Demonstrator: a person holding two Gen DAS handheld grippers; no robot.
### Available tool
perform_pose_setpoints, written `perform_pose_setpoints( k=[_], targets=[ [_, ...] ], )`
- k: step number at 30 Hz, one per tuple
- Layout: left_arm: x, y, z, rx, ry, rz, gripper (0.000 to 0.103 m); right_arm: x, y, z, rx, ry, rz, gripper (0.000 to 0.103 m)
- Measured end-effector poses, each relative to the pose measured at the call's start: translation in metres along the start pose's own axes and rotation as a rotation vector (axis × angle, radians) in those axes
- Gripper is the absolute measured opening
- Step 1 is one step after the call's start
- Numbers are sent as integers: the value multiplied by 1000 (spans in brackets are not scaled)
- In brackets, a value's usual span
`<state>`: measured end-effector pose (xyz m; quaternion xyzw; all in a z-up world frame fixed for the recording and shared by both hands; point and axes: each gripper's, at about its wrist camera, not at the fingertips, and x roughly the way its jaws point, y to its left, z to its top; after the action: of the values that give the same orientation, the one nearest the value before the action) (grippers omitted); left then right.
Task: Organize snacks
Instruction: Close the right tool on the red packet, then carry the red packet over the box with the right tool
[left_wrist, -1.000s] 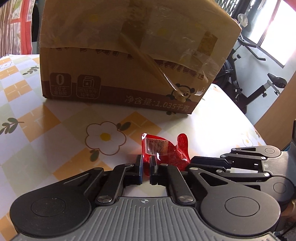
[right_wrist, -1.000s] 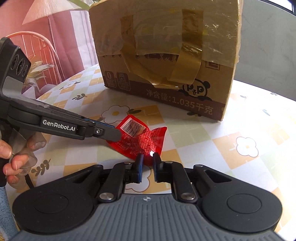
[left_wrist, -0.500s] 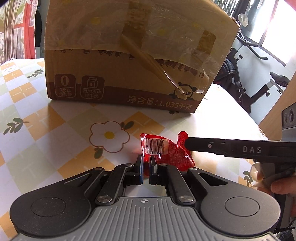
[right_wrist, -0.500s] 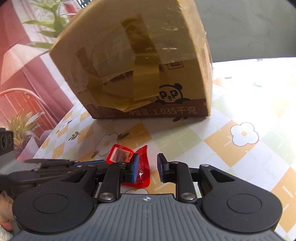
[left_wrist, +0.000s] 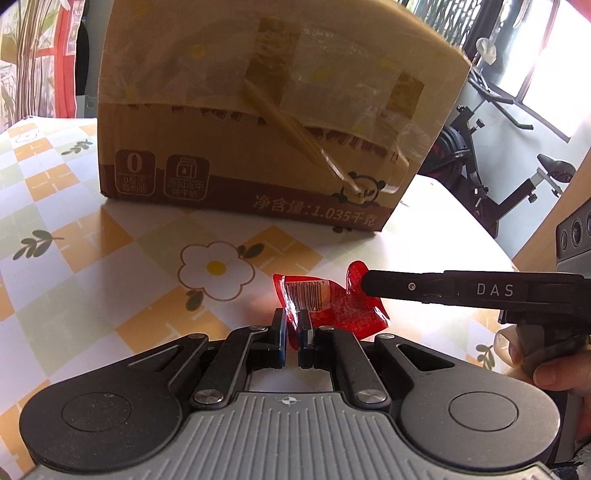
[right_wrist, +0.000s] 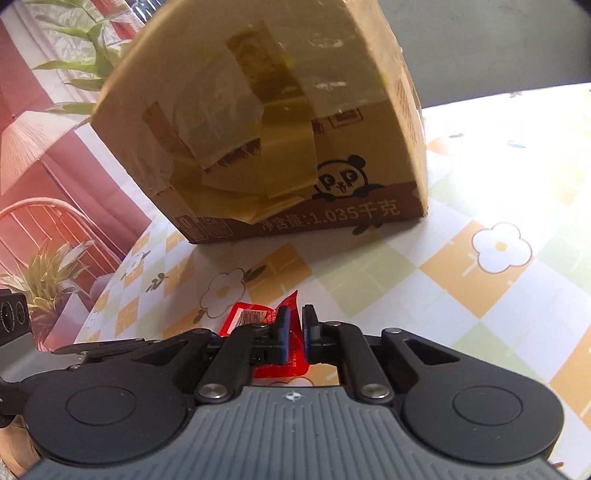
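Two grippers pinch one red packet (left_wrist: 332, 306) above the flowered cloth (left_wrist: 92, 266). The left gripper (left_wrist: 291, 325) is clamped on its near edge, by the barcode. The right gripper (right_wrist: 294, 325), whose jaws have just been closing, grips the far end. The taped box (left_wrist: 266, 122) stands beyond both.
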<state>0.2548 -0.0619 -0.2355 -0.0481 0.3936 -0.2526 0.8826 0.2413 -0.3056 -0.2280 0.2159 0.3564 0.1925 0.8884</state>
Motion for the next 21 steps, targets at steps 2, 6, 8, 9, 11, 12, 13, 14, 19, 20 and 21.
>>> perform_pose_setpoints(
  k=[2, 6, 8, 9, 11, 12, 13, 14, 19, 20, 21],
  targets=[
    [-8, -1, 4, 2, -25, -3, 6, -7, 4, 1, -16, -20, 2, 6],
    [-31, -7, 19, 11, -93, -13, 6, -26, 16, 8, -44, -74, 21, 6],
    [-44, -11, 30, 30, -131, -23, 6, -37, 24, 15, -54, -113, 39, 6],
    [-49, -13, 36, 45, -145, -28, 6, -43, 29, 20, -61, -135, 45, 6],
    [-61, -19, 50, 82, -174, -36, 7, -53, 37, 30, -78, -174, 54, 6],
    [-67, -23, 60, 93, -189, -42, 6, -59, 41, 36, -89, -193, 58, 6],
    [-72, -24, 68, 98, -203, -49, 6, -64, 45, 42, -99, -211, 59, 6],
    [-77, -28, 79, 104, -222, -58, 6, -68, 49, 49, -107, -229, 59, 6],
    [-98, -39, 124, 127, -300, -83, 7, -90, 67, 87, -135, -322, 63, 6],
    [-101, -42, 133, 132, -318, -83, 7, -94, 71, 95, -144, -339, 63, 6],
    [-104, -46, 141, 138, -335, -84, 7, -97, 76, 103, -155, -358, 62, 6]
  ],
)
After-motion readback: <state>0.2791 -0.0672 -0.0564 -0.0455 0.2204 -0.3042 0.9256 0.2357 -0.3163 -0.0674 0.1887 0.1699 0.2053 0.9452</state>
